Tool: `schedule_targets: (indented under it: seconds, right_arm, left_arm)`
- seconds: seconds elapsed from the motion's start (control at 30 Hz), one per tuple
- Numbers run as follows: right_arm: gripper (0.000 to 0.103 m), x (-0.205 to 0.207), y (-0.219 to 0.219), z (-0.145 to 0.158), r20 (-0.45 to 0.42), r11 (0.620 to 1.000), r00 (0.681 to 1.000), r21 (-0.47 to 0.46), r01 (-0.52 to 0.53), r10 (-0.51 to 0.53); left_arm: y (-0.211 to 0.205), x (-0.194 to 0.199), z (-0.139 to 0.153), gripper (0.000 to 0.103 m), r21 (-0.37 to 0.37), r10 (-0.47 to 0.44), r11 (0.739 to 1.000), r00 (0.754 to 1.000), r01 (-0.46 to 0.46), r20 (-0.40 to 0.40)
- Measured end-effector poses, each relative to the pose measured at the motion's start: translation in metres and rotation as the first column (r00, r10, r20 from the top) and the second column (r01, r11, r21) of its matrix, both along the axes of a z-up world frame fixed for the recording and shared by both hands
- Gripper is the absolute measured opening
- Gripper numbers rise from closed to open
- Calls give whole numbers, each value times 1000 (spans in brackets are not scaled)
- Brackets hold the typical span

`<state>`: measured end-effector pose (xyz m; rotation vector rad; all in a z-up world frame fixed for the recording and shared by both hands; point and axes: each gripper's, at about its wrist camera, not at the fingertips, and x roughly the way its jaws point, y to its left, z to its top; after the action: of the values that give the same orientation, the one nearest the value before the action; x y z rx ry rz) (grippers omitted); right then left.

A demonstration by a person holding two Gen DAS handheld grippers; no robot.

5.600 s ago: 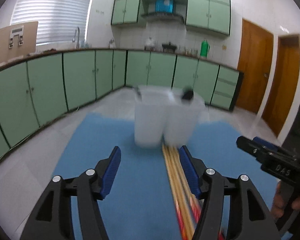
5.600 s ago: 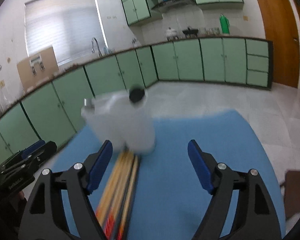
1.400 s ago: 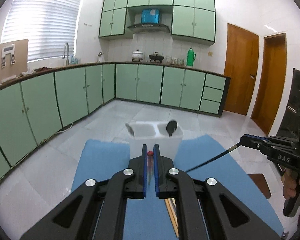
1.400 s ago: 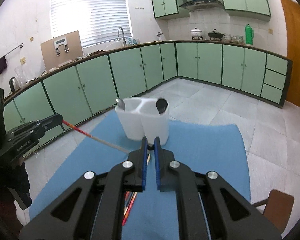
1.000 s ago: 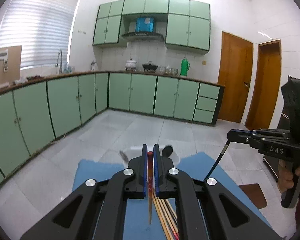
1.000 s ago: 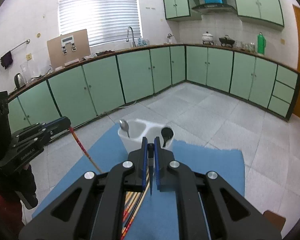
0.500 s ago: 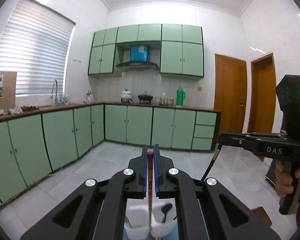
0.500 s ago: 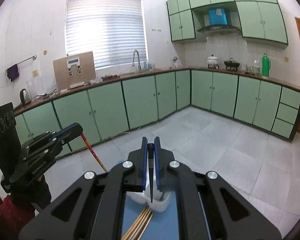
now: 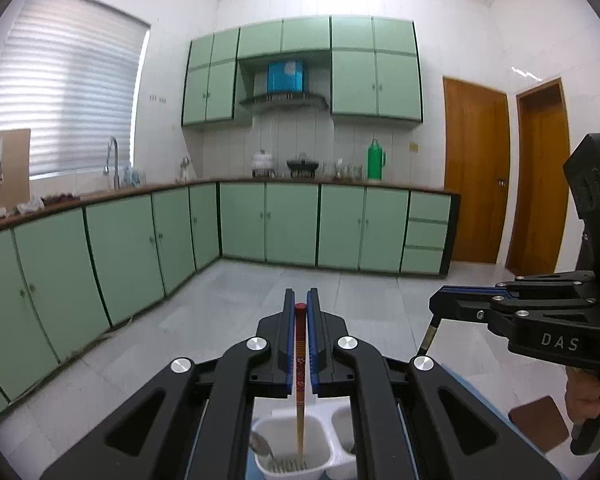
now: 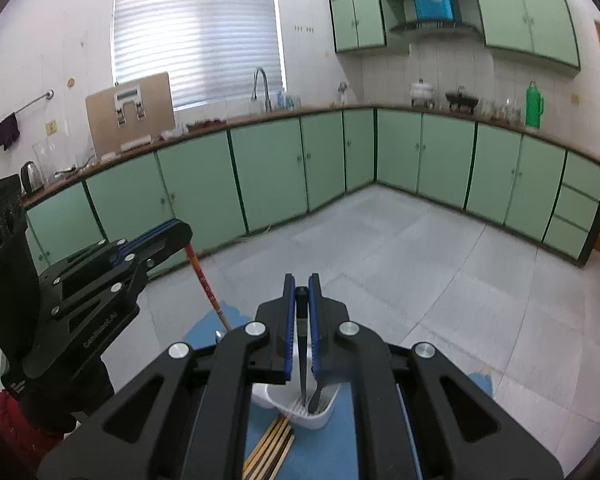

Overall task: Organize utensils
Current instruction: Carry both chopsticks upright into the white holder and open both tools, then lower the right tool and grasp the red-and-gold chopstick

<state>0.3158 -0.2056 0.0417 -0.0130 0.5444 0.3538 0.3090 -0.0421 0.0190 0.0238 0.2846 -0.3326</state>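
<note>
I've raised both chopsticks off the bundle on the blue mat [image 10: 332, 456] and swung them over the white two-cell holder [image 9: 324, 412]. My left gripper [image 9: 301, 308] is pinching the red-topped chopstick [image 9: 300, 368], now hanging upright with its tip inside the left cell beside a spoon [image 9: 260, 446]. To its right, my right gripper [image 10: 301, 286] pinches the black chopstick [image 10: 302, 360], tip in the right cell by the dark spoon [image 10: 316, 398]. I judge both ready for release; loose chopsticks [image 10: 270, 446] remain near.
</note>
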Motion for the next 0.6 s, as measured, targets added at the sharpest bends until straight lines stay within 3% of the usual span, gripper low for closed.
schedule_targets:
  seconds: [0.1,0.13,0.3,0.37,0.6]
  right_arm:
    - [8,1,6,-12,-23,1000,1000,-10,-7,7]
    - [9,0,6,-14,-25,1000,1000,-11,-4,3]
    - [29,-11,0,-8,8,1000,1000,9,26,-26]
    - [33,-19,-4,-3,32,999,999,10,40,-41]
    - [70,-62,-23,2,128,995,987,7,100,-100]
  left_arm:
    - [0,3,-10,13,2,-2,1000,999,2,-35]
    - [0,1,-11,20,2,2,1000,999,-2,-36]
    - [4,-15,-3,37,0,9,1000,1000,-9,-11]
    - [8,-25,1,45,-6,17,1000,1000,-17,1]
    - [14,-72,3,67,2,50,999,998,-50,36]
